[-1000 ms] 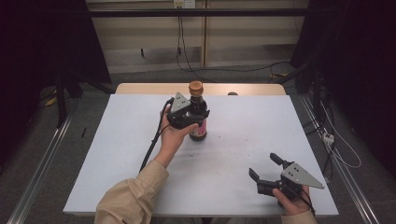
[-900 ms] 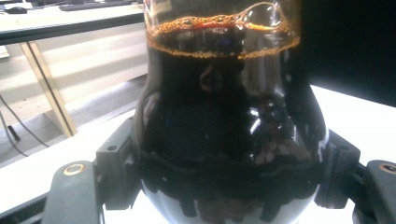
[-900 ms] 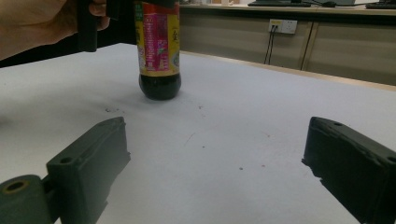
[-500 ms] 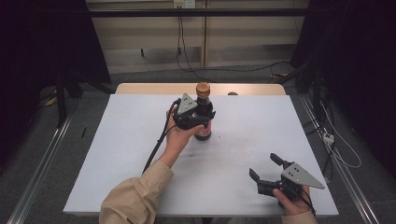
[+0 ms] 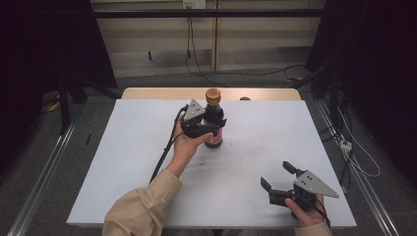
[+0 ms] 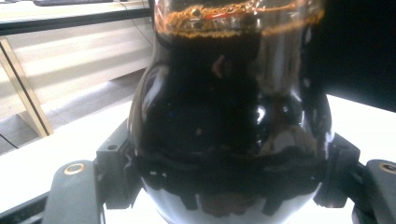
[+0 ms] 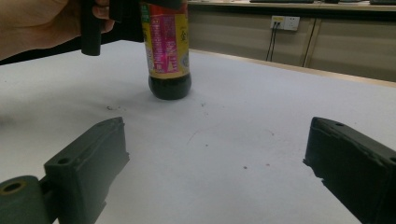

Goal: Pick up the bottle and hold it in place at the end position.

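Note:
A dark sauce bottle [image 5: 214, 123] with an orange-brown cap and a pink label stands upright on the white table [image 5: 123, 167], far of centre. My left gripper [image 5: 205, 130] is shut around its lower body from the left; in the left gripper view the black jaws press both sides of the bottle [image 6: 224, 116], and the left gripper [image 6: 229, 191] sits low on the glass. My right gripper [image 5: 274, 173] rests open near the front right edge, with nothing between its jaws. The right gripper [image 7: 217, 140] faces the bottle [image 7: 168, 51] from a distance.
The left gripper's black cable [image 5: 164, 152] trails along the forearm towards the table's front. A wooden strip [image 5: 162, 93] borders the far edge, with a small dark object [image 5: 244, 99] on it. Metal rails and floor cables run on both sides.
The left gripper and the bottle in it have shifted slightly to the right over the last second. The right gripper has stayed where it was, open.

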The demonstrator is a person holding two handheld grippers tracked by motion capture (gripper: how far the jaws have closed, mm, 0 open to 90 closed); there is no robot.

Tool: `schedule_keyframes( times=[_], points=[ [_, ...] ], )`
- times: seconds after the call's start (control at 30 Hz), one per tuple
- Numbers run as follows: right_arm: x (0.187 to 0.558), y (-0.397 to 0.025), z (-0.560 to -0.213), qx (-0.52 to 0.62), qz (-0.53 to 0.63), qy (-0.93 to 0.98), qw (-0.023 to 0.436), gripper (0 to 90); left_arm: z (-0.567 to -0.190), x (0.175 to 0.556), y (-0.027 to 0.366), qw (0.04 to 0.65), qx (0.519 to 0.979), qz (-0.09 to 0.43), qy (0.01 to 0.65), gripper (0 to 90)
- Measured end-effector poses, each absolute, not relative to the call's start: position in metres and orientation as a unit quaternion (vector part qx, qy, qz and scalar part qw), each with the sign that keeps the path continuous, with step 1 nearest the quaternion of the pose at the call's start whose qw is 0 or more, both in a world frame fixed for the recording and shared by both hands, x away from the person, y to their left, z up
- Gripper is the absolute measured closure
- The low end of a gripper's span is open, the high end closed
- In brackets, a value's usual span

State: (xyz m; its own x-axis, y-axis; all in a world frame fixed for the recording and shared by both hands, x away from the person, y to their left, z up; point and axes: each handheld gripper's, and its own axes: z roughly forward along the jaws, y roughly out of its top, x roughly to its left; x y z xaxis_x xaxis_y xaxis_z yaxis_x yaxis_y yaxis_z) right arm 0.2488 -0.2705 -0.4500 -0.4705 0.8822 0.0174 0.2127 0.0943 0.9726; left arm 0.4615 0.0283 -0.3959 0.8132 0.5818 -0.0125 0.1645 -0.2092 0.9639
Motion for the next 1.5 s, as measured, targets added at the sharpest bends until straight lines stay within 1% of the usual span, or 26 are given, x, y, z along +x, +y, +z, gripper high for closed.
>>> schedule_keyframes(
  times=[0.1, 0.2, 0.23, 0.5, 0.53, 0.6, 0.9, 1.03, 1.1, 1.23, 1.5],
  points=[
    [0.251, -0.268, -0.449, 0.406, 0.536, 0.672, 0.309, 4.7, -0.399, 0.462, 0.029, 0.590, 0.749, 0.175, 0.245, 26.0],
    [0.253, -0.267, -0.449, 0.404, 0.536, 0.674, 0.308, 4.7, -0.398, 0.464, 0.030, 0.586, 0.754, 0.178, 0.237, 26.3],
    [0.254, -0.267, -0.449, 0.403, 0.536, 0.674, 0.309, 4.6, -0.398, 0.465, 0.031, 0.588, 0.756, 0.169, 0.232, 26.5],
    [0.255, -0.267, -0.449, 0.405, 0.534, 0.674, 0.310, 4.6, -0.397, 0.468, 0.033, 0.587, 0.766, 0.156, 0.211, 26.6],
    [0.255, -0.267, -0.449, 0.405, 0.535, 0.674, 0.310, 4.6, -0.397, 0.467, 0.032, 0.592, 0.761, 0.155, 0.217, 26.6],
    [0.255, -0.267, -0.449, 0.407, 0.535, 0.673, 0.309, 4.4, -0.397, 0.467, 0.032, 0.585, 0.766, 0.160, 0.213, 26.5],
    [0.267, -0.264, -0.447, 0.417, 0.530, 0.677, 0.296, 3.7, -0.399, 0.466, 0.032, 0.591, 0.760, 0.162, 0.217, 26.1],
    [0.270, -0.263, -0.447, 0.421, 0.531, 0.677, 0.288, 3.6, -0.399, 0.464, 0.032, 0.593, 0.754, 0.157, 0.235, 25.8],
    [0.271, -0.263, -0.446, 0.421, 0.528, 0.679, 0.288, 3.6, -0.398, 0.463, 0.033, 0.587, 0.759, 0.161, 0.231, 25.7],
    [0.275, -0.260, -0.442, 0.427, 0.528, 0.679, 0.279, 3.6, -0.402, 0.459, 0.033, 0.599, 0.745, 0.162, 0.245, 25.6],
    [0.287, -0.253, -0.436, 0.433, 0.529, 0.680, 0.265, 3.6, -0.406, 0.457, 0.032, 0.591, 0.749, 0.176, 0.244, 25.7]
  ],
)
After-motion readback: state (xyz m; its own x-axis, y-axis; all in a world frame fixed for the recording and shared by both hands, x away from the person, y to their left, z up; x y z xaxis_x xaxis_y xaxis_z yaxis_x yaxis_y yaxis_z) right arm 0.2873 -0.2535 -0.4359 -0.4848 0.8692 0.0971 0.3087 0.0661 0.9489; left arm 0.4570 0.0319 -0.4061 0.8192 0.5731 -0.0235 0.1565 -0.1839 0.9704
